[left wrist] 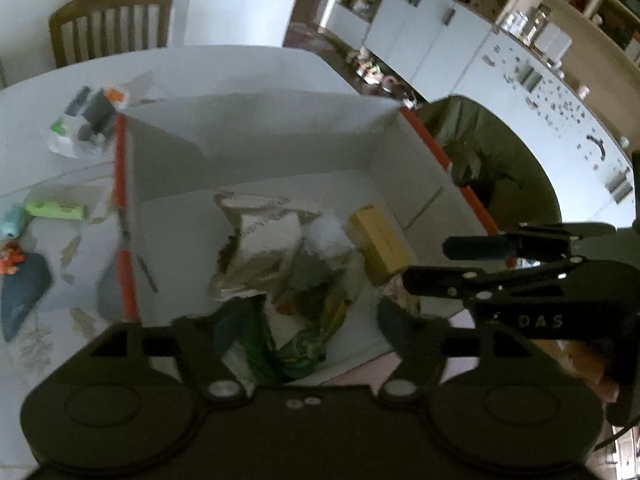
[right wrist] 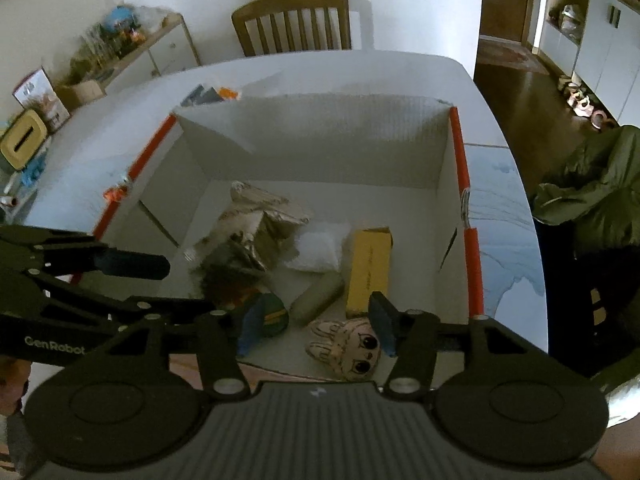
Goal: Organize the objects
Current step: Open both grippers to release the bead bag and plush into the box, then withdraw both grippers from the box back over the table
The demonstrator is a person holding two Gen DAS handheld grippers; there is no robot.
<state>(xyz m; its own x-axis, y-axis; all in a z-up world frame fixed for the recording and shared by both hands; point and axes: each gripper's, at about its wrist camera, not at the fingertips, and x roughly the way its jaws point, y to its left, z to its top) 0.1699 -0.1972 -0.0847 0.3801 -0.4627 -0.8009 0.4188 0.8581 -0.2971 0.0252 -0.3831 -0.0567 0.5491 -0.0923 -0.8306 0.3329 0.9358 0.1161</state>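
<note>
A white cardboard box with orange-taped edges (left wrist: 280,148) (right wrist: 320,148) stands open on the white table. Inside lie a crumpled silver foil bag (left wrist: 256,248) (right wrist: 256,232), a yellow carton (left wrist: 378,246) (right wrist: 368,268), a white pouch (right wrist: 318,250), a grey-green roll (right wrist: 318,298), a green snack packet (left wrist: 308,344) (right wrist: 272,314) and a cartoon-face plush (right wrist: 348,346). My left gripper (left wrist: 308,332) is open above the box's near side. My right gripper (right wrist: 316,330) is open and empty above the plush. Each gripper shows in the other's view, the left (right wrist: 132,266), the right (left wrist: 472,258).
On the table left of the box lie small packets (left wrist: 86,120), a green tube (left wrist: 56,209), a blue cloth (left wrist: 22,296) and an orange toy (left wrist: 12,262). A wooden chair (right wrist: 292,24) stands behind the table. A green jacket (right wrist: 592,176) hangs at the right.
</note>
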